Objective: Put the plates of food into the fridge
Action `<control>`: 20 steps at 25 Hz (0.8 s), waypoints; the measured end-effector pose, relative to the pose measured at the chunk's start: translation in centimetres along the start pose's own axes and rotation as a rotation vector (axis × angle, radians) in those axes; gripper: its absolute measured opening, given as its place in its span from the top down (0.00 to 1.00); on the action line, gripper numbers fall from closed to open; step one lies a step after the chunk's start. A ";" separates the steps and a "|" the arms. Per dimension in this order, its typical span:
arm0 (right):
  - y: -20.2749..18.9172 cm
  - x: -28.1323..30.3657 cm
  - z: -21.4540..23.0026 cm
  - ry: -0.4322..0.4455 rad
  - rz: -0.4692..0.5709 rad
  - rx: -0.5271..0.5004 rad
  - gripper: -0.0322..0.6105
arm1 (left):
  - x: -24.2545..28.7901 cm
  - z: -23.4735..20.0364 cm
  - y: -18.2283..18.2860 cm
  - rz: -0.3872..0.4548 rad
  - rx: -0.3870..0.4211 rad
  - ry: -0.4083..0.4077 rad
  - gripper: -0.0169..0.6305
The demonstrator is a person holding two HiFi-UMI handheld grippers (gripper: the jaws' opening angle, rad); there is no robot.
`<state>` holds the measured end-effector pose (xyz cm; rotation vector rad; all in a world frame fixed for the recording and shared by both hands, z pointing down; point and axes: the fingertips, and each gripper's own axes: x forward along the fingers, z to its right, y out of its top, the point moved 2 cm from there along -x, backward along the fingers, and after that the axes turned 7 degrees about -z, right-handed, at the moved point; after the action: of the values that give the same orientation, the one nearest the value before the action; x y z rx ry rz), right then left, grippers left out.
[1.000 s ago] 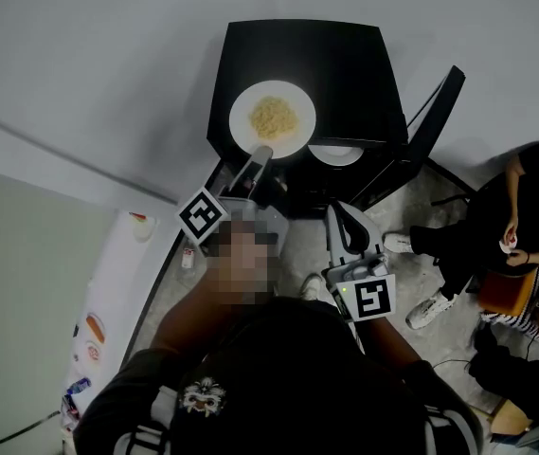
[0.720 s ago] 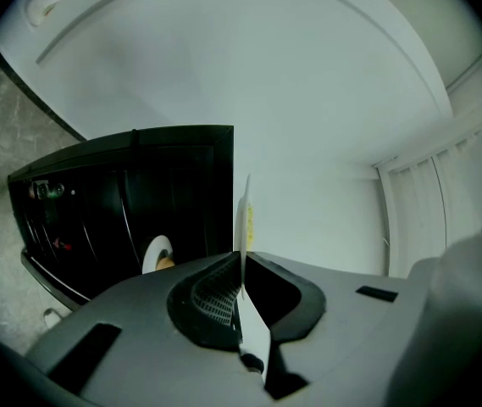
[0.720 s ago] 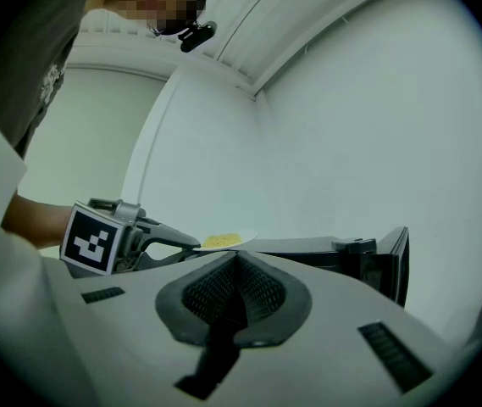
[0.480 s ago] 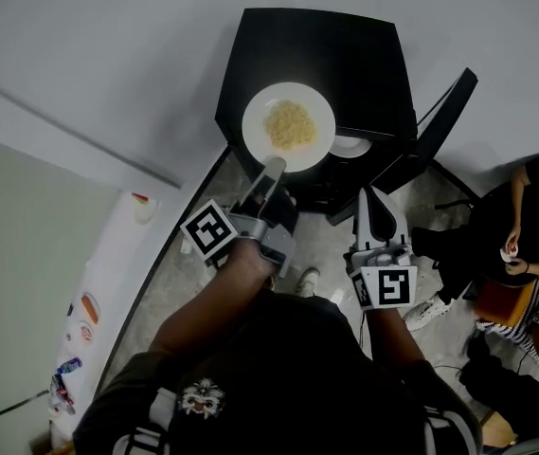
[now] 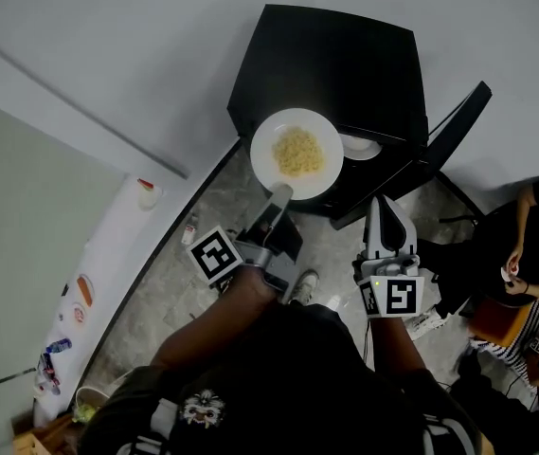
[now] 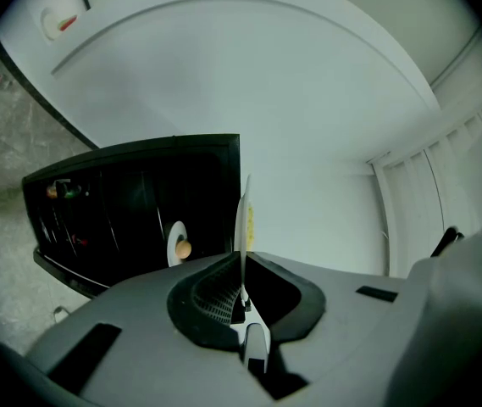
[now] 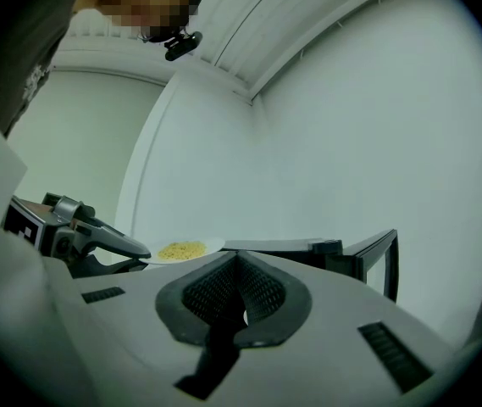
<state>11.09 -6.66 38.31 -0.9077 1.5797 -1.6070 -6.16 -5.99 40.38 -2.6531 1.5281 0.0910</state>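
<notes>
Stone floor (image 5: 179,287), white walls. Black fridge (image 5: 335,55) stands low, door (image 5: 454,126) swung open. Left gripper (image 5: 278,195) pinches rim of plate (image 5: 271,140), level so noodles (image 5: 299,152) don't slide, just before opening. Right gripper (image 5: 383,209) pressed shut, empty, held clear. Second plate (image 5: 359,147) seemingly already inside.

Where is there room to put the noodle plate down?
The black fridge's top is bare, right up to the wall. Inside, a small plate already sits near the front; deeper in is too dark to tell. Right of the open door it's crowded: a seated person.
</notes>
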 end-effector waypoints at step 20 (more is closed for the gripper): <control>-2.6 0.1 -1.1 0.037 -0.065 0.003 0.91 | -0.7 -10.2 1.9 0.025 0.015 0.163 0.92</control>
<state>10.07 -6.08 40.92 -0.9418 1.5878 -1.6800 -8.04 -7.35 50.52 -2.6885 1.6008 -0.1381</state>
